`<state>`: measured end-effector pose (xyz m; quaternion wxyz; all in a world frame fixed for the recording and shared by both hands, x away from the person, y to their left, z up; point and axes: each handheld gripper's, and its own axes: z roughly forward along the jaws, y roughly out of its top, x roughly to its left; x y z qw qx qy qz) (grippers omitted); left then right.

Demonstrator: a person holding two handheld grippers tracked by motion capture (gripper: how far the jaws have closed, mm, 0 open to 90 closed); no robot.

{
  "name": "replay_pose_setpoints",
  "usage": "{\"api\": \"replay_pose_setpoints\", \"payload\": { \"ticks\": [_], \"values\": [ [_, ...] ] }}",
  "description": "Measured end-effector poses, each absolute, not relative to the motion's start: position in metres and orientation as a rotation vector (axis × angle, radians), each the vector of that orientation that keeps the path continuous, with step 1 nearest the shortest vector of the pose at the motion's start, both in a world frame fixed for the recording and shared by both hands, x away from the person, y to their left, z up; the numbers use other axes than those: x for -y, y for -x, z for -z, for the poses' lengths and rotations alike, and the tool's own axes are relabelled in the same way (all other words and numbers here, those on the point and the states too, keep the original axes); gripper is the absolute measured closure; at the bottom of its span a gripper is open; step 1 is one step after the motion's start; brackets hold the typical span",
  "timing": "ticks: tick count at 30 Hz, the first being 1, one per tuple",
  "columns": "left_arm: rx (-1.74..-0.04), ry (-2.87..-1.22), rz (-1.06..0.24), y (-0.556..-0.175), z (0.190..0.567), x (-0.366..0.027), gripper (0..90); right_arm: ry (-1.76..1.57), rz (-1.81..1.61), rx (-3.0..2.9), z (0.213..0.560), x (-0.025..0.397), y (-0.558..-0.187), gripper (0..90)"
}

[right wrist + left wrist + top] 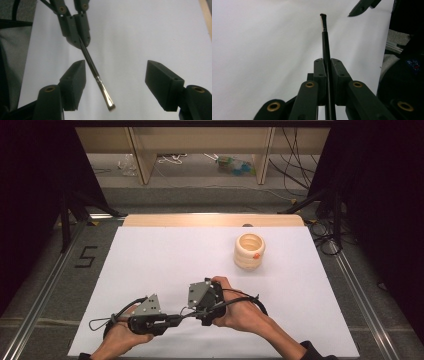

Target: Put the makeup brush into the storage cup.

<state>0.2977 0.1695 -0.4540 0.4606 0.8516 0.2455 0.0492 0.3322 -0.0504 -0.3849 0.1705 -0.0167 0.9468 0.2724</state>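
- While I hold both tools low over the white table (pixel 165 255), my left gripper (pixel 328 72) has its two jaws pressed together on the black handle of a thin brush (pixel 325 42).
- The handle runs straight out from between my left fingers (pixel 339 75), and the bristle end is far ahead of them, in the air above the white surface.
- In the right gripper view, the brush (pixel 96 73) comes down from my left gripper (pixel 77 32) at a slant, with the metal collar and the pale bristles at its lower end.
- My right gripper (pixel 116 82) is wide open and holds nothing.
- The brush tip lies in the gap between my right fingers (pixel 75 80), closer to the left one of that view; it passes just beside this finger, and I cannot tell if it touches it.
- In the high view, my left gripper (pixel 167 320) and my right gripper (pixel 205 307) are close together near my edge of the table.
- A cream ribbed cup (pixel 249 251) stands upright well beyond my right fingers, apart from both tools.
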Motion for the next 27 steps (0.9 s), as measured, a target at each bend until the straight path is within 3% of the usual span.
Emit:
{"api": "replay_pose_setpoints", "payload": {
  "ticks": [27],
  "values": [
    [-0.669, -1.971, -0.235, -0.302, 0.444, -0.179, 83.3, -0.4, -1.09, -2.562, 0.389, 0.108, -0.35, 24.7]
  ]
}}
